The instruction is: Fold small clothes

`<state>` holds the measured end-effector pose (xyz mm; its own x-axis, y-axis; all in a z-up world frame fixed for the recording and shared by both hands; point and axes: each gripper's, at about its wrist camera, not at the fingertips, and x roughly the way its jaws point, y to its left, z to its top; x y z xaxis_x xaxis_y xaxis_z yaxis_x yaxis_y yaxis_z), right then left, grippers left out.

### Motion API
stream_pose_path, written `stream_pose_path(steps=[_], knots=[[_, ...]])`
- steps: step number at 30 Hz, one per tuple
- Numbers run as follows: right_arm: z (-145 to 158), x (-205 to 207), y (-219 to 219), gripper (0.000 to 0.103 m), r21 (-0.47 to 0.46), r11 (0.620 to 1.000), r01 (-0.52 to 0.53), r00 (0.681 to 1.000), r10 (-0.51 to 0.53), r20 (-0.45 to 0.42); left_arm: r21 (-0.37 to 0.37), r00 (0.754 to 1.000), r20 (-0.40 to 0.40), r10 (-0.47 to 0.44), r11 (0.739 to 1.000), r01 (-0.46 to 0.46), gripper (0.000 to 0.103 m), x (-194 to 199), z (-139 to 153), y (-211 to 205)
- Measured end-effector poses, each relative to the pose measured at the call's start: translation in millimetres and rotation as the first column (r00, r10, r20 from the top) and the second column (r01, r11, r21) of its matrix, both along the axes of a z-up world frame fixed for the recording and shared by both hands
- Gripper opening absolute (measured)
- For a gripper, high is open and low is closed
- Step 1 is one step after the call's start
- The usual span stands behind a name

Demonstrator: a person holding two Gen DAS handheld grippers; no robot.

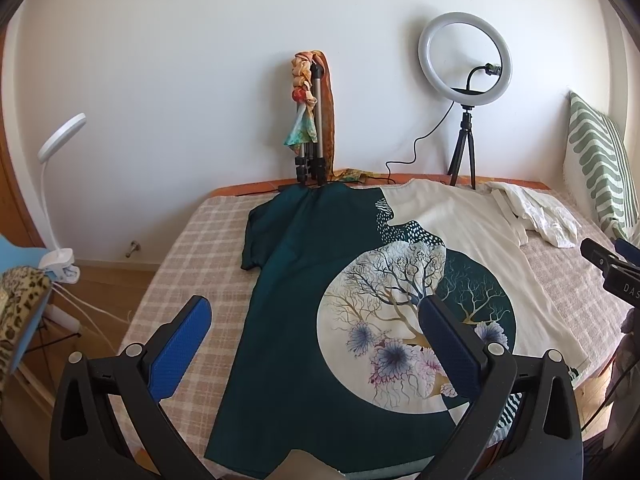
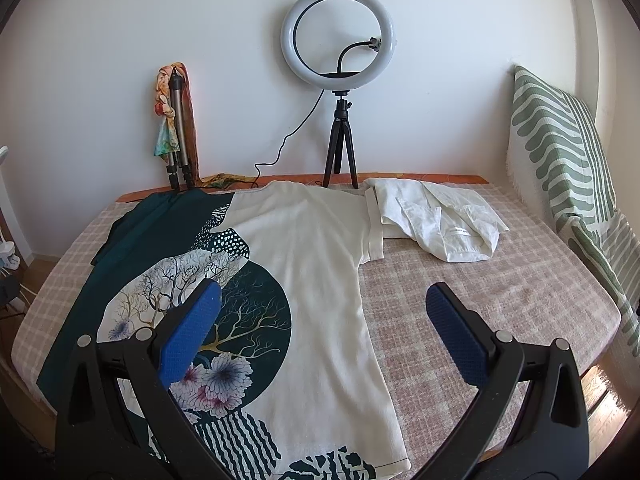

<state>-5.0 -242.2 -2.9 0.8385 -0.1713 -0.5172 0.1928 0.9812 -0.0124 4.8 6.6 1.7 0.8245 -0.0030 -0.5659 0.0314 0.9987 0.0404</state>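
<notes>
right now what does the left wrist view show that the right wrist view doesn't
Only the left wrist view shows the clip-on lamp, the leopard-print fabric and the right gripper at its edge. Only the right wrist view shows the shirt's striped hem print and the white garment's label. Both share the green-and-cream shirt lying flat, the ring light, the folded tripod, the striped pillow and open jaws.

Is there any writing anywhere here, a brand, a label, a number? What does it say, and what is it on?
"DAS": white letters on the black body of the right tool, cut off at the edge of the left wrist view, so the word may go on.
A small line of print on the crumpled white garment: too small to read.
The printed T-shirt shows only pictures, no words.
No other writing shows.
</notes>
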Motion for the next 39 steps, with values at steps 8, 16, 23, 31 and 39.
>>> stream_pose_path(steps=[8,16,23,31,39], knots=[[1.4,-0.7,1.5,0.103,-0.003,1.000,0.000,1.000,0.000,0.003,-0.006,1.000,0.004,0.001,1.000,-0.001,0.103,-0.3,0.8,2.0],[2.5,-0.6,2.1,0.103,-0.003,1.000,0.001,1.000,-0.001,0.005,-0.010,1.000,0.003,0.003,1.000,-0.003,0.103,0.3,2.1,1.8],[3.1,-1.0,2.0,0.103,-0.003,1.000,-0.001,1.000,0.001,0.006,-0.013,1.000,0.001,0.000,1.000,0.000,0.103,-0.2,2.1,3.2],[4.1,-1.0,2.1,0.103,-0.004,1.000,0.000,1.000,0.000,0.006,-0.016,1.000,-0.001,0.001,1.000,-0.001,0.103,-0.4,1.8,4.5],[4.1,-1.0,1.6,0.103,-0.004,1.000,-0.002,1.000,0.002,0.007,-0.015,1.000,-0.001,0.002,1.000,-0.002,0.103,-0.5,0.9,4.5]])
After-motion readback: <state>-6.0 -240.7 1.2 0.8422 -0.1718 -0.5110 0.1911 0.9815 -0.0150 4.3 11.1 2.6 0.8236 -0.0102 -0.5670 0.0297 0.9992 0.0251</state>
